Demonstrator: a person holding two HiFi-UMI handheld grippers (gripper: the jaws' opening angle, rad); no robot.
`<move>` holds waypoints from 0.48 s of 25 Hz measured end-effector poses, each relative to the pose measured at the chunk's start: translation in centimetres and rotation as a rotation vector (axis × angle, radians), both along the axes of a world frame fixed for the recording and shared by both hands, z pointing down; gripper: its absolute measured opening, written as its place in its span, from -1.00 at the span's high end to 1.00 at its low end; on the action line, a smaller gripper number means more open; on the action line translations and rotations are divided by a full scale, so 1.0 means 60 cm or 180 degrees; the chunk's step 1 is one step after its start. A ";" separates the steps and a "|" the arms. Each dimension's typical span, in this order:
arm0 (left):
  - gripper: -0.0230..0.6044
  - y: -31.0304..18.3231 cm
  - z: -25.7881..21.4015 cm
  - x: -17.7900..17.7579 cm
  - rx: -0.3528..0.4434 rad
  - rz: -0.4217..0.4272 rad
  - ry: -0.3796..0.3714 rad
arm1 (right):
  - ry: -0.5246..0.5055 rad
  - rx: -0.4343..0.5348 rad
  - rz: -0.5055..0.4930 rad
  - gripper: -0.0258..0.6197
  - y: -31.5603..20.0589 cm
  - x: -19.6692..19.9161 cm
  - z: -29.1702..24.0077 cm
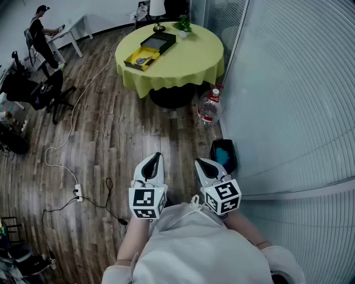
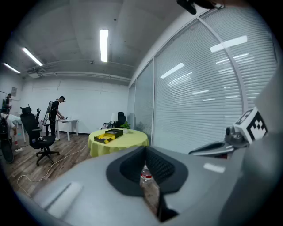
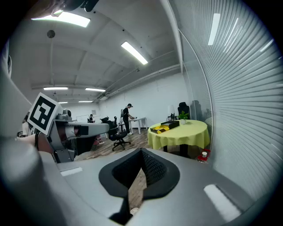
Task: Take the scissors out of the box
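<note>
I stand on the wood floor (image 1: 125, 138) with both grippers held close to my body, side by side and apart from each other. My left gripper (image 1: 155, 160) has its jaws together with nothing between them. My right gripper (image 1: 201, 163) shows the same narrow slit in its own view, so its jaws are together too, and empty.

The round bench (image 1: 191, 64) with the yellow cloth is at 12 o'clock, well apart from me. The box (image 1: 158, 41) lies open on its 9 o'clock side: the black part sits nearer the middle and the yellow tray (image 1: 135, 62) touches it at 7 o'clock. The scissors (image 1: 143, 58) are only a small dark shape inside that tray; I cannot make out more of them. A potted plant (image 1: 182, 25) stands at the bench's 12 o'clock edge, with a lamp (image 1: 158, 11) just beside it at 10 o'clock.

A water bottle (image 1: 209, 108) stands on the floor at the bench's 5 o'clock, near the glass wall (image 1: 288, 94) with blinds that runs along my 3 o'clock side. A black bin (image 1: 224, 155) with something blue in it sits just beside my right gripper at 1 o'clock. A white cable (image 1: 83, 100) snakes across the floor to a power strip (image 1: 78, 192) at my 9 o'clock. An office chair (image 1: 47, 91) stands at 10 o'clock, and further that way a person (image 1: 41, 33) leans over a white desk (image 1: 72, 28).
</note>
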State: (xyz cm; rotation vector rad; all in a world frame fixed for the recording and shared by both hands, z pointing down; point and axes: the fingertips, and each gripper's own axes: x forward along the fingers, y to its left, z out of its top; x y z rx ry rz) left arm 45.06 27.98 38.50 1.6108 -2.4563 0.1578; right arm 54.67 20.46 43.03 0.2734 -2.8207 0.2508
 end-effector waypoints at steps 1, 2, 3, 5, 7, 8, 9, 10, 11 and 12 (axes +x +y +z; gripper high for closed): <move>0.91 -0.001 0.002 -0.001 -0.0012 0.0004 0.0003 | 0.0006 -0.0004 -0.0002 0.92 -0.001 -0.001 0.002; 0.91 -0.002 0.003 -0.002 -0.0023 0.0006 0.0005 | 0.0012 -0.0007 -0.0004 0.92 -0.002 -0.003 0.003; 0.91 -0.003 0.004 -0.004 -0.0033 0.0008 0.0007 | 0.0018 -0.0010 -0.0007 0.92 -0.002 -0.006 0.003; 0.91 -0.002 0.005 -0.009 -0.0056 0.0004 0.0008 | 0.0031 -0.0022 -0.0015 0.92 -0.002 -0.011 0.004; 0.91 -0.001 0.008 -0.017 -0.0082 -0.0009 0.0017 | 0.0047 -0.0047 -0.0025 0.92 -0.001 -0.018 0.008; 0.91 -0.001 0.011 -0.022 -0.0095 -0.0021 0.0025 | 0.0058 -0.0063 -0.0034 0.92 0.000 -0.022 0.012; 0.91 0.000 0.016 -0.028 -0.0105 -0.0038 0.0033 | 0.0071 -0.0080 -0.0045 0.92 0.001 -0.026 0.017; 0.91 0.001 0.020 -0.035 -0.0113 -0.0058 0.0041 | 0.0082 -0.0102 -0.0055 0.92 0.002 -0.031 0.023; 0.91 0.002 0.024 -0.042 -0.0119 -0.0080 0.0053 | 0.0091 -0.0131 -0.0055 0.92 0.002 -0.035 0.028; 0.91 0.003 0.028 -0.049 -0.0122 -0.0099 0.0070 | 0.0096 -0.0169 -0.0044 0.92 0.002 -0.039 0.033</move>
